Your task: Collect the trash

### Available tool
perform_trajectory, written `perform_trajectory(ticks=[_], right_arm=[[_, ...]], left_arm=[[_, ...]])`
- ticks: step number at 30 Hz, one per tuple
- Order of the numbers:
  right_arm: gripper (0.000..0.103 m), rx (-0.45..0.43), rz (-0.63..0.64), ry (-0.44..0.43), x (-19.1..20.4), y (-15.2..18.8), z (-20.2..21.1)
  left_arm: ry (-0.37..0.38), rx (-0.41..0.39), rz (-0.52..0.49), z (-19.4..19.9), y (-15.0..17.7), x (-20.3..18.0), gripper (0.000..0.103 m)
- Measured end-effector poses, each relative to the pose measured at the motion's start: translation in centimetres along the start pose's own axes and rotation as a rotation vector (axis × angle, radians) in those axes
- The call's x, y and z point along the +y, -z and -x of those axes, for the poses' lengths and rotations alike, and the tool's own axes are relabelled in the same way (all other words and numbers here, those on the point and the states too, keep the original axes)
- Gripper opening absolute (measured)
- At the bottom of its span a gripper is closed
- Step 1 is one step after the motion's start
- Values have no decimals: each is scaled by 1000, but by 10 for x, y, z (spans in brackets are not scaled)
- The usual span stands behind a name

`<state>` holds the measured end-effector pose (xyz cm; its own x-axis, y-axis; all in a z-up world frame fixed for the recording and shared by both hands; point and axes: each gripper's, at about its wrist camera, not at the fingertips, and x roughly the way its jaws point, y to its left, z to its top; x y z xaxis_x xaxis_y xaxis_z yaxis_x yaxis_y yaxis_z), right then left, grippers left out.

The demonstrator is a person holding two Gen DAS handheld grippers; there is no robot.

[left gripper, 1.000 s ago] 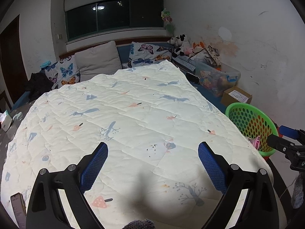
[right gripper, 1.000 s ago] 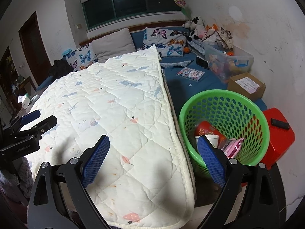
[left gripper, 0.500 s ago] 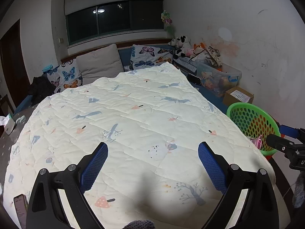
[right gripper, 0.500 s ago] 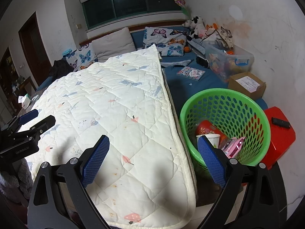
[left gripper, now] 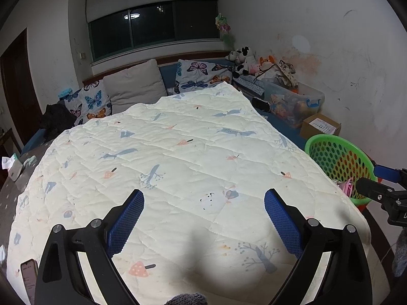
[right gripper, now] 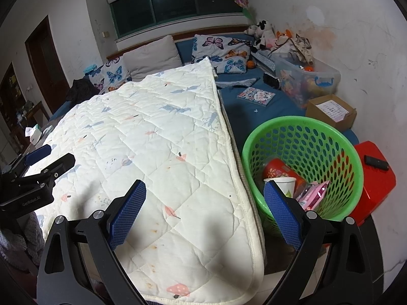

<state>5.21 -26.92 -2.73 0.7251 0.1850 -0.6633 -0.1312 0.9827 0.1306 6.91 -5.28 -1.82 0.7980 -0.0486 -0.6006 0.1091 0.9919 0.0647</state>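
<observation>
Several pieces of trash lie inside the green basket (right gripper: 302, 137): a red printed wrapper (right gripper: 276, 169), a white paper cup (right gripper: 281, 183) and a pink packet (right gripper: 314, 194), all at the basket's bottom, touching one another. The basket stands just beside the right edge of the white quilt (right gripper: 162, 152), next to a red stool (right gripper: 376, 178) with a black remote (right gripper: 376, 162) on top. A cardboard box (right gripper: 333, 110) sits behind the basket, near the wall.

Right gripper (right gripper: 203, 212): fingers spread wide, holding nothing, hanging over the quilt's edge and the basket rim. Left gripper (left gripper: 203, 219): fingers spread wide, holding nothing, above the quilt (left gripper: 178, 157). From the left view the basket (left gripper: 338, 160) appears at the far right, with the right gripper (left gripper: 381, 185) in front of it.
</observation>
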Motion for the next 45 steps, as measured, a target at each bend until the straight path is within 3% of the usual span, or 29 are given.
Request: perform_trajectory(ticks=[45], right_arm=[[93,17,8,-13,6,3,-6]], left_arm=[[-1,18,5,-7,5,1,92]])
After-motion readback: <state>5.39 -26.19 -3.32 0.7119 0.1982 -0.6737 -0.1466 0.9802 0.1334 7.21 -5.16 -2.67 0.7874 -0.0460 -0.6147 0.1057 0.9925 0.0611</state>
